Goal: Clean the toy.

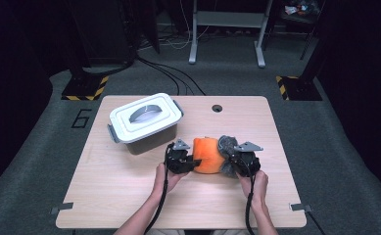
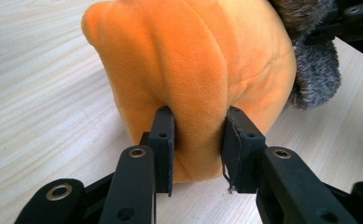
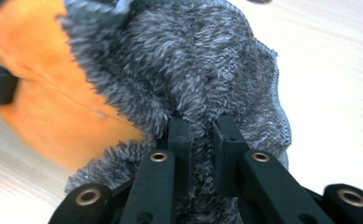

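Note:
An orange plush cushion [image 1: 208, 154] lies on the wooden table [image 1: 129, 196] between my two grippers, with a grey fleece cover [image 1: 226, 145] around its right end. My left gripper [image 1: 188, 164] is shut on a fold of the orange plush [image 2: 193, 84], its pads [image 2: 163, 147] pressing in from both sides. My right gripper [image 1: 233, 164] is shut on a pinch of the grey fleece [image 3: 193, 70], which bunches up between its pads [image 3: 179, 140]. In the right gripper view the orange plush [image 3: 39, 98] shows to the left of the fleece.
A white lidded storage box [image 1: 145, 121] with grey latches stands at the table's back left, close behind my left gripper. A round cable hole [image 1: 217, 108] sits near the back edge. Table legs and cables lie on the floor beyond.

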